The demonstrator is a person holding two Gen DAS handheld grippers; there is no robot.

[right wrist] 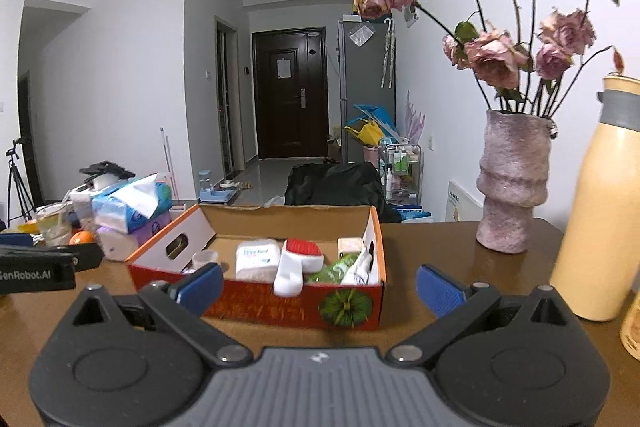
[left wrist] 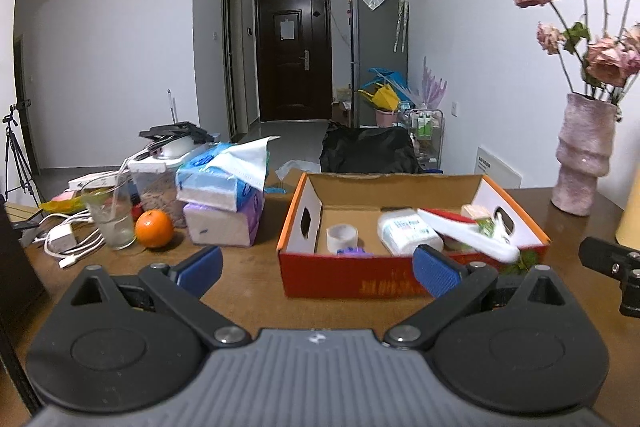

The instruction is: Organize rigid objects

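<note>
While hidden leftward, yellow bottle shows rightward.

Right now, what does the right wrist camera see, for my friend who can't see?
An open cardboard box of small household items sits on a brown table, with the empty right tongs open before it. A pink vase of dried roses and a cream bottle stand to its right.

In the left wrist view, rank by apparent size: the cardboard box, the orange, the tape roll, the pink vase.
1. Cardboard box
2. Pink vase
3. Orange and tape roll: look about alike, and the tape sits partly behind the box wall, so no ranking.
</note>
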